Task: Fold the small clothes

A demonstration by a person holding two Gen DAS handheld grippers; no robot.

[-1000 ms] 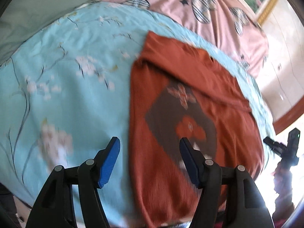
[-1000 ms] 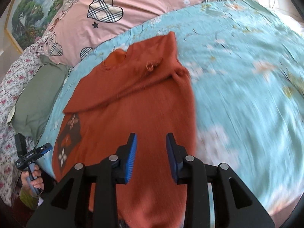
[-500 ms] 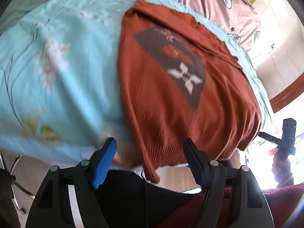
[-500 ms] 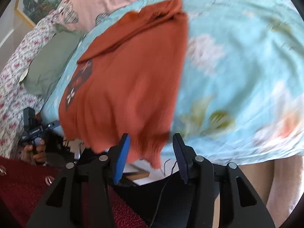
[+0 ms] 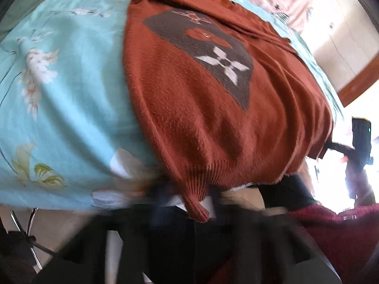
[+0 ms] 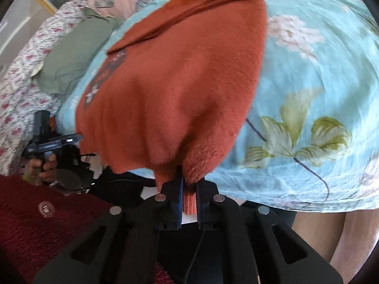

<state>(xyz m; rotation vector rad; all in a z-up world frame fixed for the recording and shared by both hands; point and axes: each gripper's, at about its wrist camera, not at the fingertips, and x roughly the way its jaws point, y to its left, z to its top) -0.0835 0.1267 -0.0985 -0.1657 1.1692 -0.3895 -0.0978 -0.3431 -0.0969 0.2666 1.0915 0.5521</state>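
- Right gripper [image 6: 188,195], bottom centre of its own view: its 2 blue-padded fingers [image 6: 177,196] are clamped together on the ribbed hem of the sweater [image 6: 180,90], pointing steeply downward.
- Left gripper [image 5: 189,203], bottom centre of its own view: motion-blurred, fingers closed on the sweater's hem corner.
- A hand [image 6: 43,165] at the lower left of the right view grips the left gripper's handle.

One rust sweater [image 6: 180,90] lies on one blue floral bedsheet [image 6: 308,75]; two claws, right [image 6: 188,197] and left [image 5: 189,203]; one green pillow [image 6: 71,59].
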